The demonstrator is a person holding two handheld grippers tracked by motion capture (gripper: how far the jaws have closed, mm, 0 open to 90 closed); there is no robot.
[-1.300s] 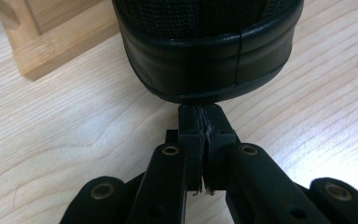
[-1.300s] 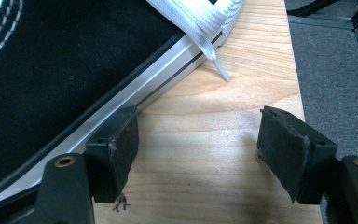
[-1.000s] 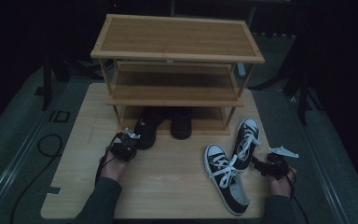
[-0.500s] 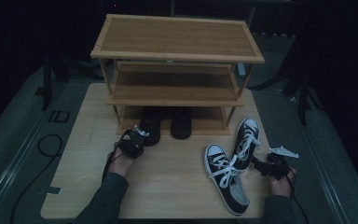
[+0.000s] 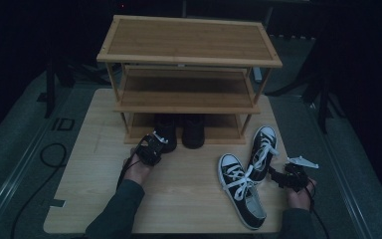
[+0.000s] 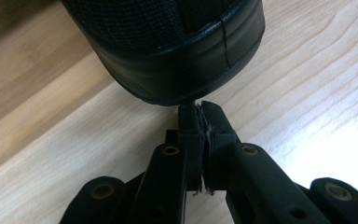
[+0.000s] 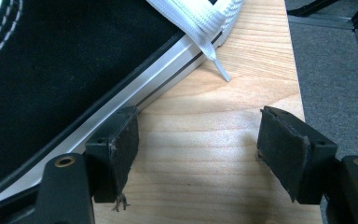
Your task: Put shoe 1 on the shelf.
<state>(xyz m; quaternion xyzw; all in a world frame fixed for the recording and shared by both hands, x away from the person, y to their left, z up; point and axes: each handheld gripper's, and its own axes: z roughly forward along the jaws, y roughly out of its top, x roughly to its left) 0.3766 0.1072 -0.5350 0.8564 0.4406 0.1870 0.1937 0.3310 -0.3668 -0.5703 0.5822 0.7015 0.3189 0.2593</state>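
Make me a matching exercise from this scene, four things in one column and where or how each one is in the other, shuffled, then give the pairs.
1. left tongs
2. right tongs
3. black shoes
4. black-and-white sneakers

A. out on the table, right of the rack
B. open, beside a sneaker's sole
C. shut, tips at a black shoe's toe
D. on the wooden rack's bottom shelf

Pairs: 1-C, 2-B, 3-D, 4-A
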